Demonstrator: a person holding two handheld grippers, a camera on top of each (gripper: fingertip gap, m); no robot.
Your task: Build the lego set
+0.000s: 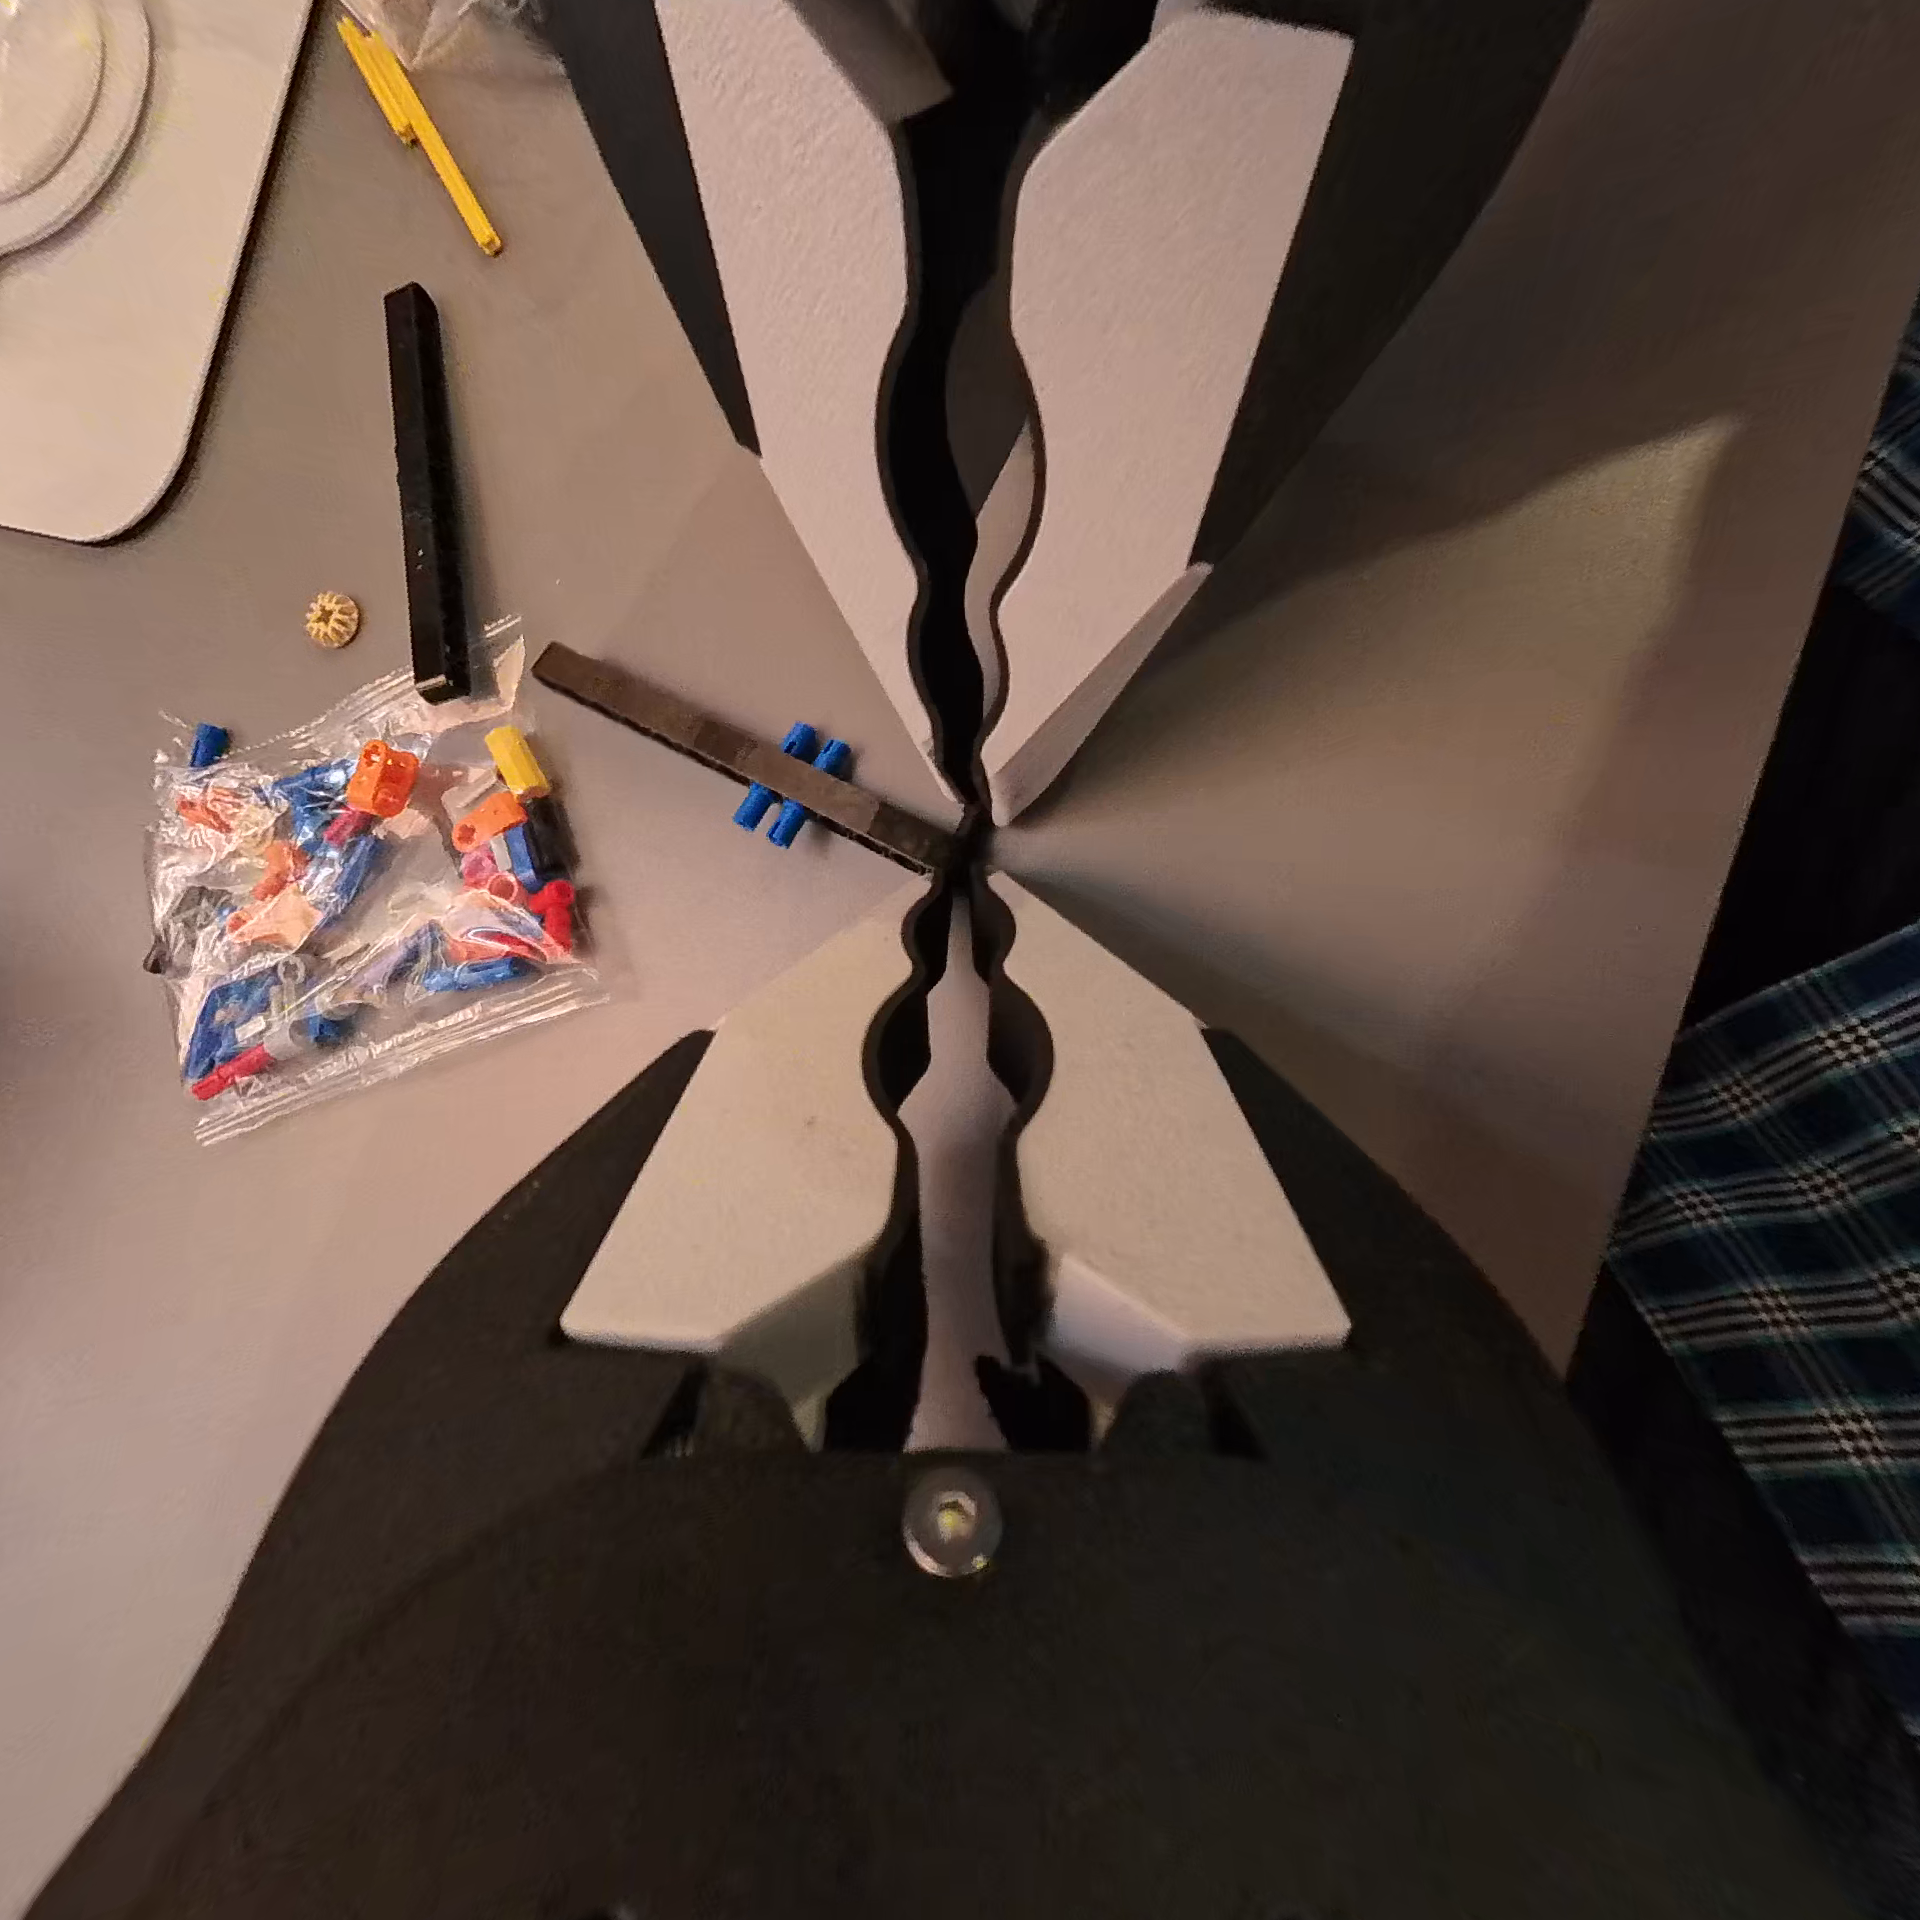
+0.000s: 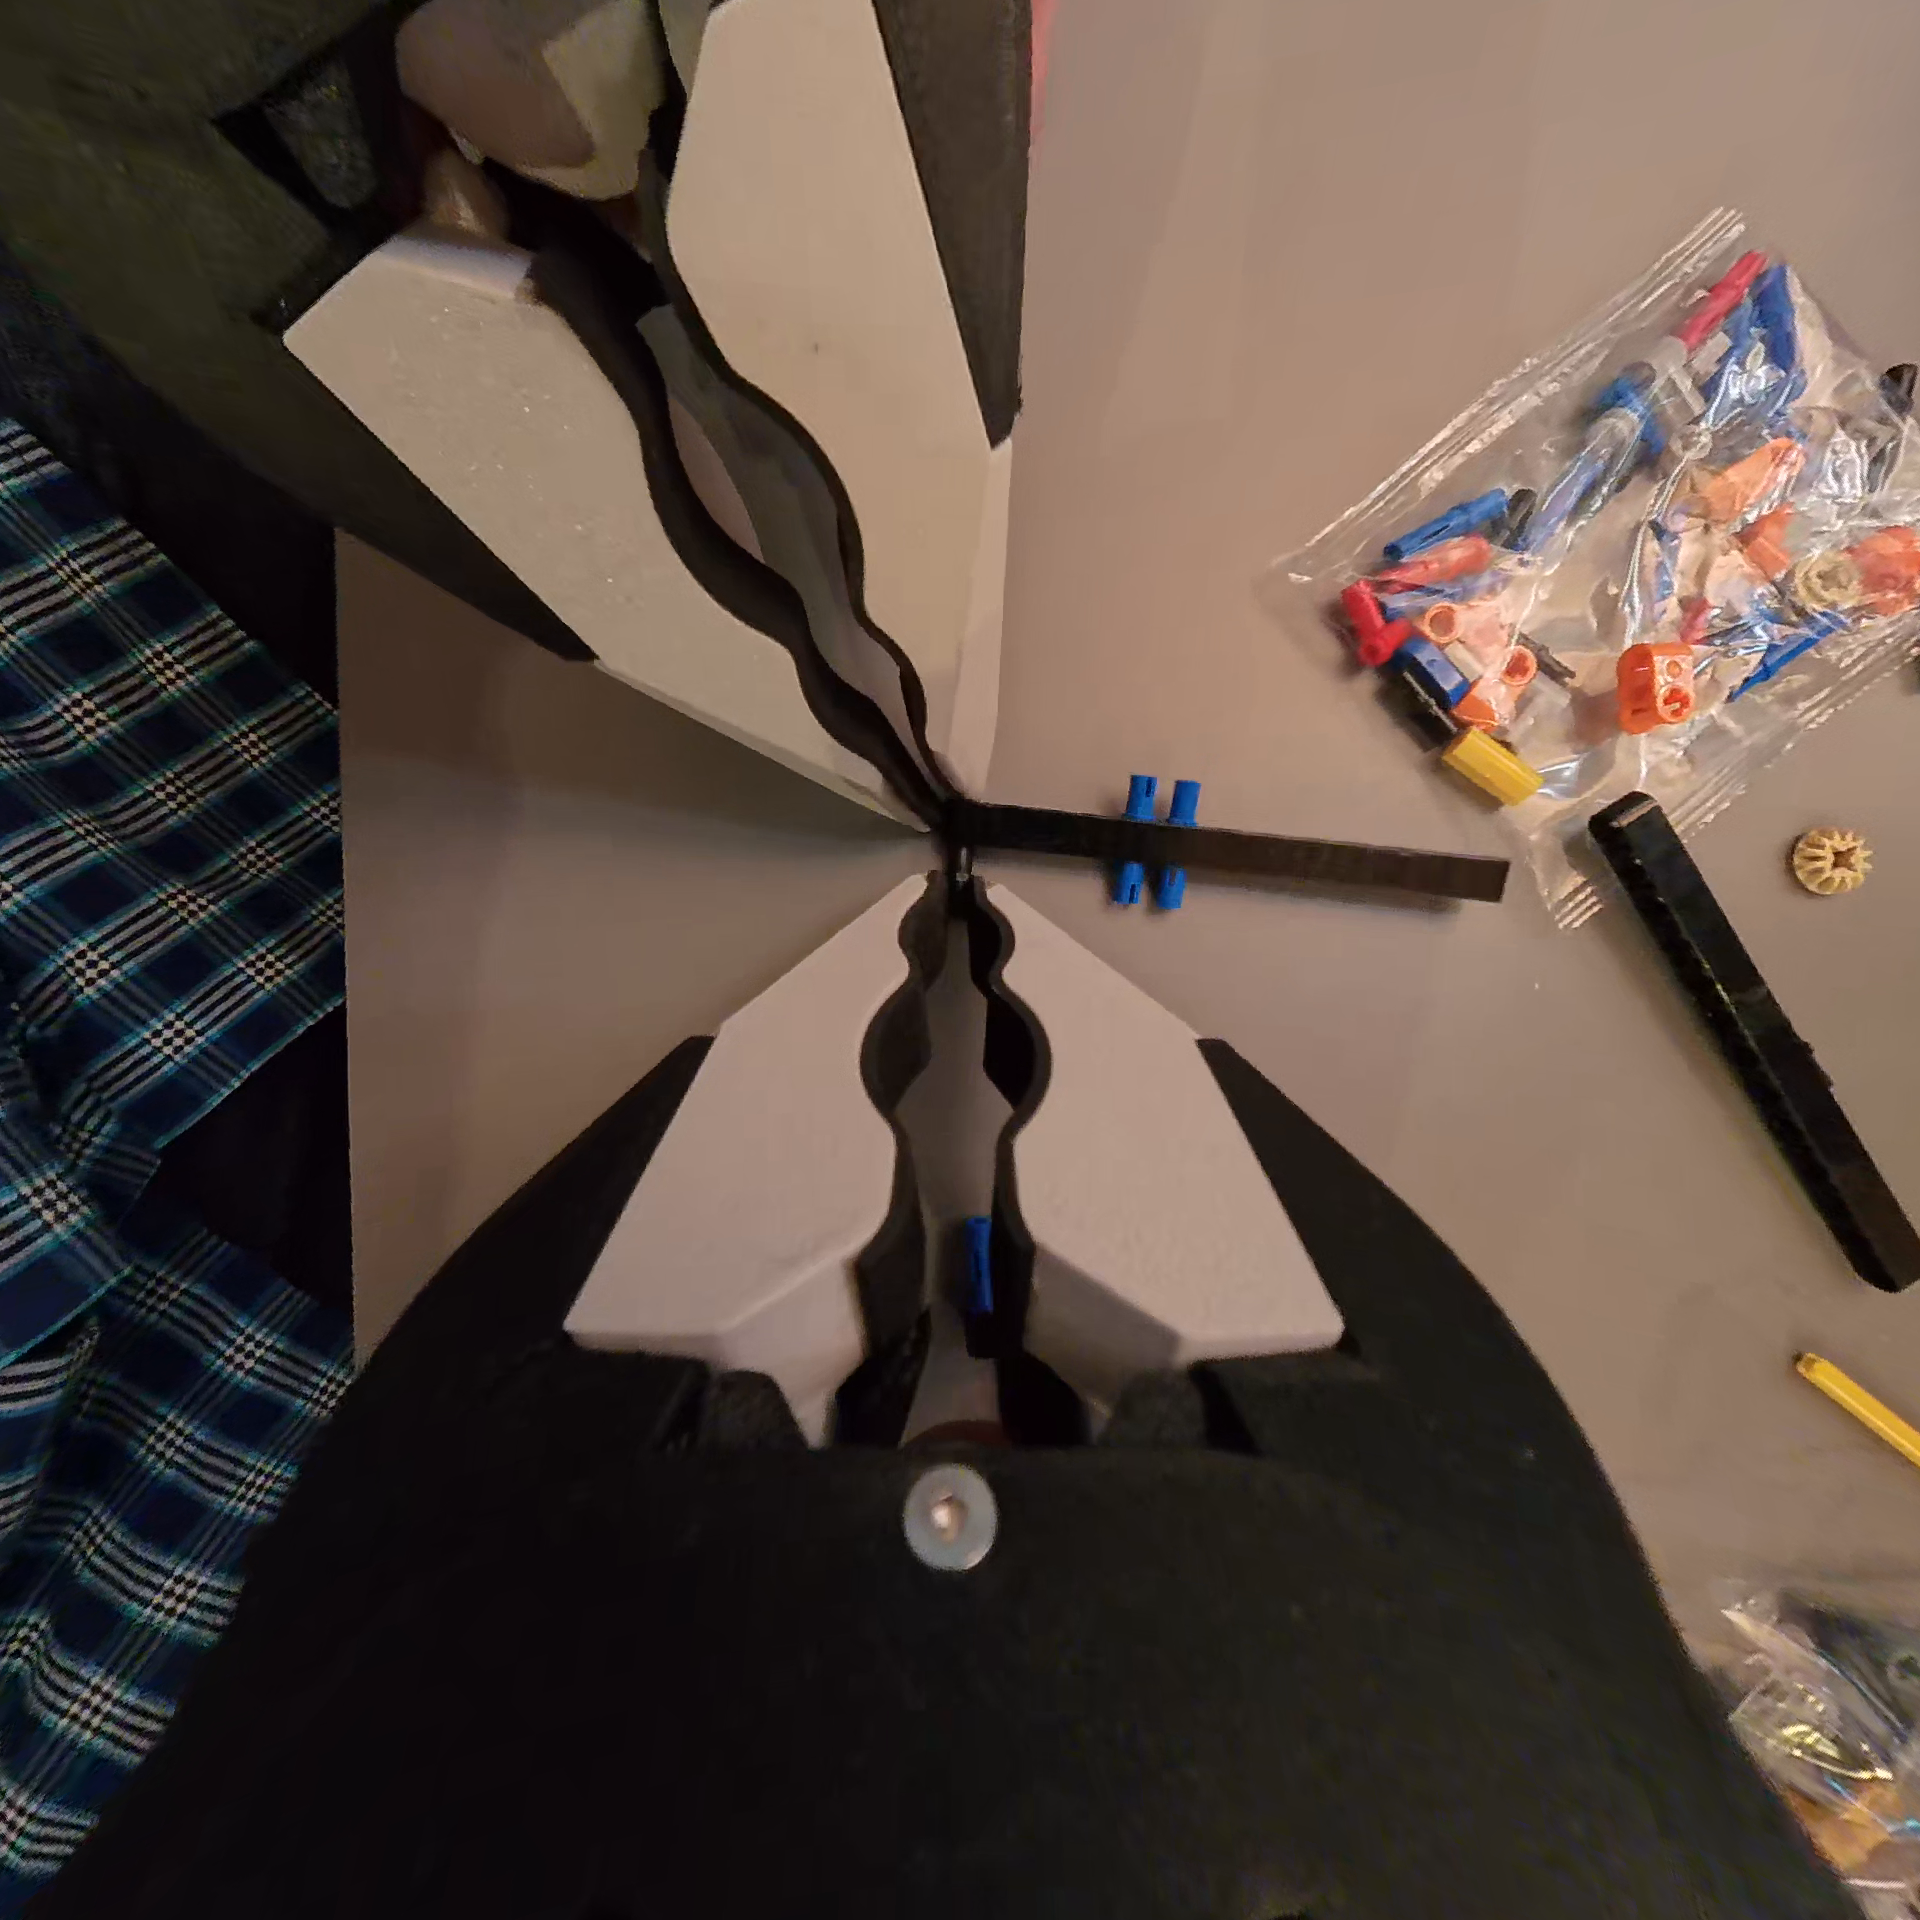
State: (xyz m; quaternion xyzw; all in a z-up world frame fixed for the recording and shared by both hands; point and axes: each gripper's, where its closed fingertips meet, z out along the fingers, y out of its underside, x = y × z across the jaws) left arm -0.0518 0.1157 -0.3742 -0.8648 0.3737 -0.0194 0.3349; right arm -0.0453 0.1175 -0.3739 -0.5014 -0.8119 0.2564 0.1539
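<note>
A long black beam [image 1: 727,748] [image 2: 1299,857] carries two blue pins [image 1: 795,779] [image 2: 1153,842] pushed through it side by side. It is held just above the grey table. My left gripper [image 1: 961,878] [image 2: 935,810] is shut on the beam's near end. My right gripper [image 2: 958,896] [image 1: 971,810] is shut too, tip to tip with the left one at that same end; I cannot tell whether it pinches the beam. A loose blue pin [image 2: 977,1278] shows in the gap between my right fingers, near their base.
A second black beam [image 1: 426,488] [image 2: 1756,1039], a tan gear [image 1: 332,615] [image 2: 1831,857], a yellow axle [image 1: 416,125] [image 2: 1860,1418] and a clear bag of small parts [image 1: 364,894] [image 2: 1662,540] lie nearby. Another bag [image 2: 1829,1714], a white mat [image 1: 125,364] and a plaid sleeve [image 1: 1787,1247] border the area. Only a small space, under 4 cm, lies between the two pairs of fingers. Both grippers' tips are roughly 15 centimetres from the tan gear [image 2: 1831,857]. It is also in sight in the left wrist view [image 1: 334,618].
</note>
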